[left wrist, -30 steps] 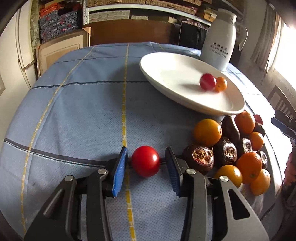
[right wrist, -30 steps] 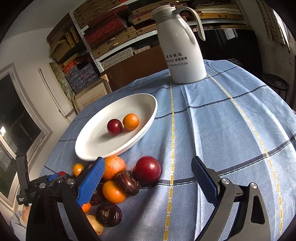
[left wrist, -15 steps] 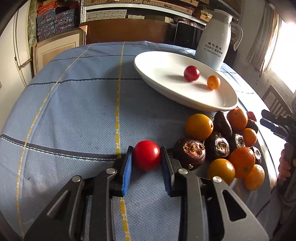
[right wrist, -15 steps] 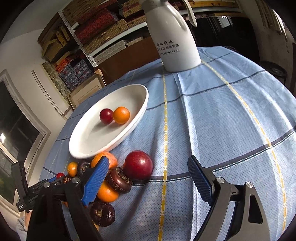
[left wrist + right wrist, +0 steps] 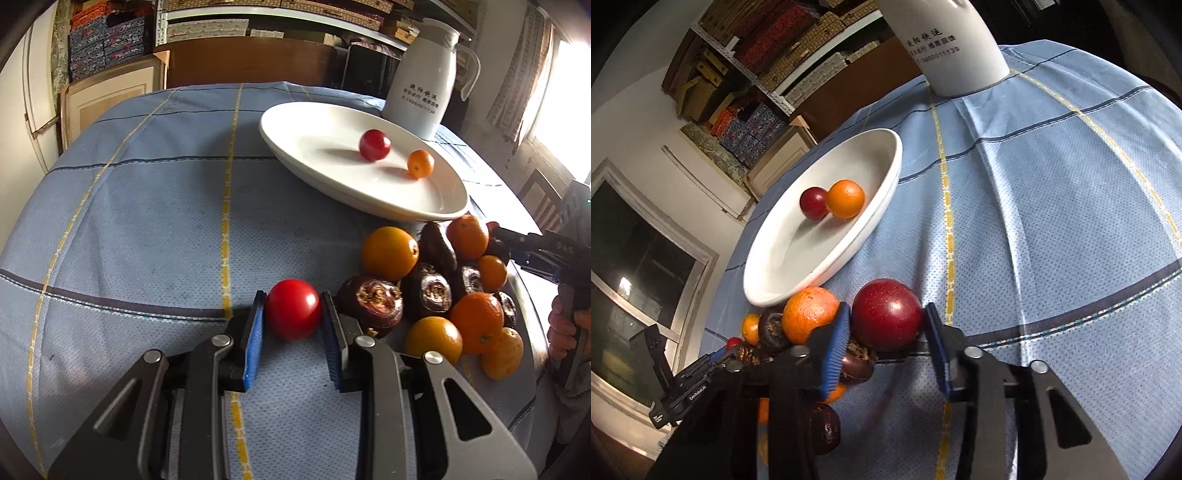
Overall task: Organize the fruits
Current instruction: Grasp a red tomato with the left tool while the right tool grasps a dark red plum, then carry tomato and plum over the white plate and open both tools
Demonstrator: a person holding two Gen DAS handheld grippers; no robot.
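My left gripper (image 5: 292, 314) is shut on a bright red tomato (image 5: 293, 309) resting on the blue checked cloth. My right gripper (image 5: 886, 325) has its blue pads against a dark red plum (image 5: 887, 314) at the edge of a fruit pile. The pile (image 5: 443, 280) holds several oranges and dark brown fruits. A white oval plate (image 5: 332, 173) behind it carries a small red fruit (image 5: 375, 144) and a small orange (image 5: 420, 163). The plate also shows in the right wrist view (image 5: 775, 266).
A tall white thermos jug (image 5: 424, 92) stands behind the plate, also in the right wrist view (image 5: 953, 44). The round table's edge drops off right of the pile. Shelves with boxes and a wooden cabinet stand beyond the table.
My left gripper closed its pads onto the red tomato. My right gripper moved forward and down and closed around the dark red plum.
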